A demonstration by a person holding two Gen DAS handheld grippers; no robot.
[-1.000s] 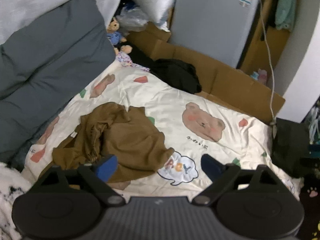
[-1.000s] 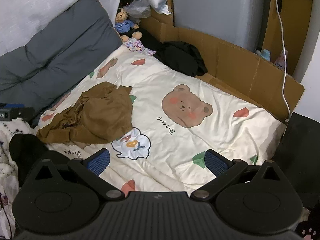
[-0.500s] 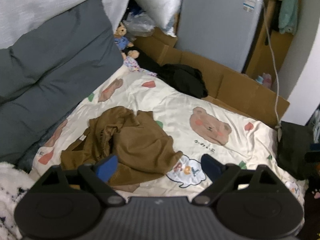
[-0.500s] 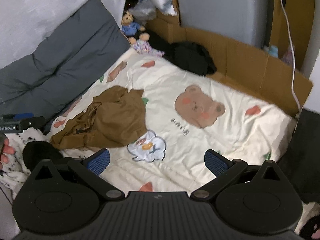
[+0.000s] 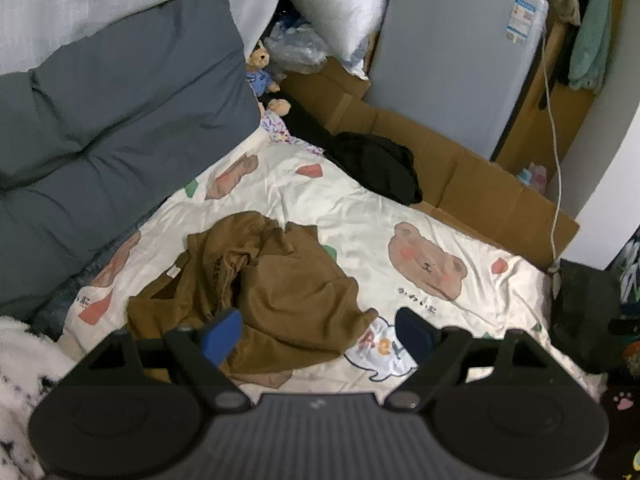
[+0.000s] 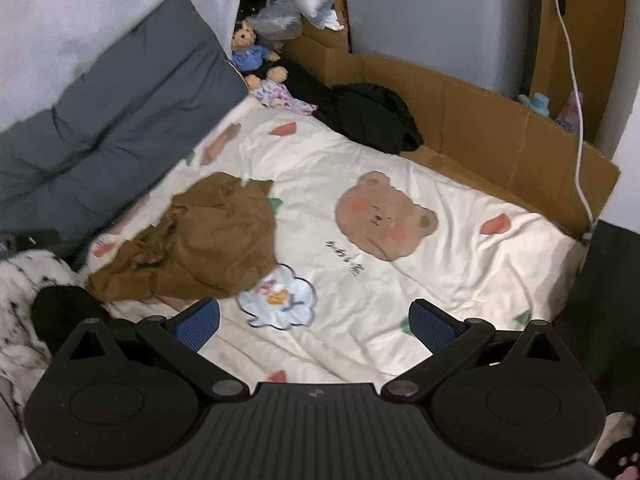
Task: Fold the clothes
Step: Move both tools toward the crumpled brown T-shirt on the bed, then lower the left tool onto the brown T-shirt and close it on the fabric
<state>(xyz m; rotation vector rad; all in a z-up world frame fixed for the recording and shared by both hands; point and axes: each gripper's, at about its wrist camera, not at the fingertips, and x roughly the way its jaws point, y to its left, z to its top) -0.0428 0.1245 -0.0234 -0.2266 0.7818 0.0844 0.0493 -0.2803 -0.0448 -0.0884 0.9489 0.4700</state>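
Each gripper, left gripper (image 5: 318,330) and right gripper (image 6: 314,322), has a black ribbed body, two round discs, silver pivot screws, blue finger pads (image 6: 198,324).

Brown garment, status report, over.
Left gripper and right gripper open, empty. Brown garment crumpled on the bear-print blanket, unfolded. Nothing in the way.

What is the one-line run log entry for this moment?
stage: approach | crumpled brown cloth garment: unfolded on cream printed bedsheet | both jaws: open, empty
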